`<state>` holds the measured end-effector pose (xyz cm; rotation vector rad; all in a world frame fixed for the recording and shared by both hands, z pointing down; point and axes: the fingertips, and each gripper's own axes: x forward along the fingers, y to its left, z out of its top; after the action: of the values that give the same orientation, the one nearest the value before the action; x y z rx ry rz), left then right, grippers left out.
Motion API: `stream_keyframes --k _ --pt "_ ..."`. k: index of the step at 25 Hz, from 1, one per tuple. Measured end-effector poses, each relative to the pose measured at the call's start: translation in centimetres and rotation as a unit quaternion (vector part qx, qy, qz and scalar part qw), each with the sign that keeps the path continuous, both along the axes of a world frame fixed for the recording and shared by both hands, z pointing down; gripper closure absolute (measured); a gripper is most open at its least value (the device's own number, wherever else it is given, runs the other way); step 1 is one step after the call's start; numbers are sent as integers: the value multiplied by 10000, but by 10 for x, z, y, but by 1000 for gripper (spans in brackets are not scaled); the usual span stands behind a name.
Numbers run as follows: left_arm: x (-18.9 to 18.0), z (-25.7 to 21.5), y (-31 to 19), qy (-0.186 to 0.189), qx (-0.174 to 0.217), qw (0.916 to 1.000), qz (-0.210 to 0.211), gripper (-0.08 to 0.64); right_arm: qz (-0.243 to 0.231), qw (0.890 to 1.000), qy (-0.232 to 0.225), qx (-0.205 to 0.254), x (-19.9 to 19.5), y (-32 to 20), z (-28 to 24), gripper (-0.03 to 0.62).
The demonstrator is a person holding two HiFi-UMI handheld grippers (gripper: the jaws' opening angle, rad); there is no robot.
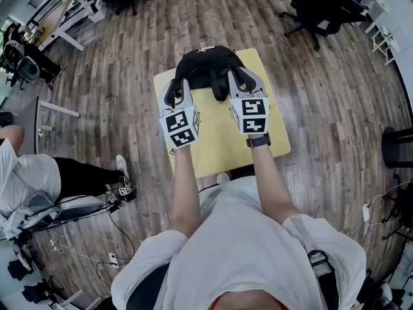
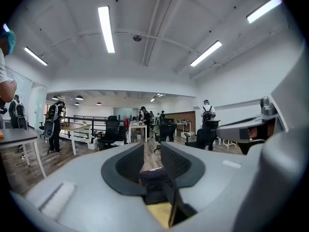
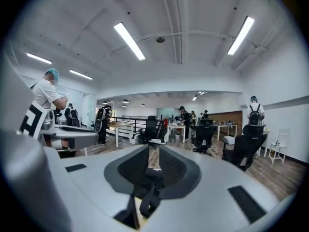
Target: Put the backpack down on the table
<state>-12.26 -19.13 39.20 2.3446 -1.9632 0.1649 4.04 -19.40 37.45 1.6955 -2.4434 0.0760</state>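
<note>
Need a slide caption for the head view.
Head view: left gripper and right gripper hover, jaws narrowly apart, over the near edge of a black backpack resting on the yellow table.

L hand-held gripper (image 2: pixel 152 150), R hand-held gripper (image 3: pixel 153 152) held fwd, jaws slightly apart.

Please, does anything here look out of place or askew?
The backpack sits at the table's far edge and seems to overhang it slightly, which looks a bit precarious. Nothing looks spilled or damaged.
</note>
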Motion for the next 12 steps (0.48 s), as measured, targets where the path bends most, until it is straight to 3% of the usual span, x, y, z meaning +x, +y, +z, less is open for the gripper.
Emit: stream_keyframes --k 5,12 --pt "-1 -27 23 -11 382 9993 -23 484 -89 9997 -51 211 -7 24 -18 532" --pt "3 -44 44 96 507 9987 -43 537 -62 9984 -256 493 -1 46 -41 551"
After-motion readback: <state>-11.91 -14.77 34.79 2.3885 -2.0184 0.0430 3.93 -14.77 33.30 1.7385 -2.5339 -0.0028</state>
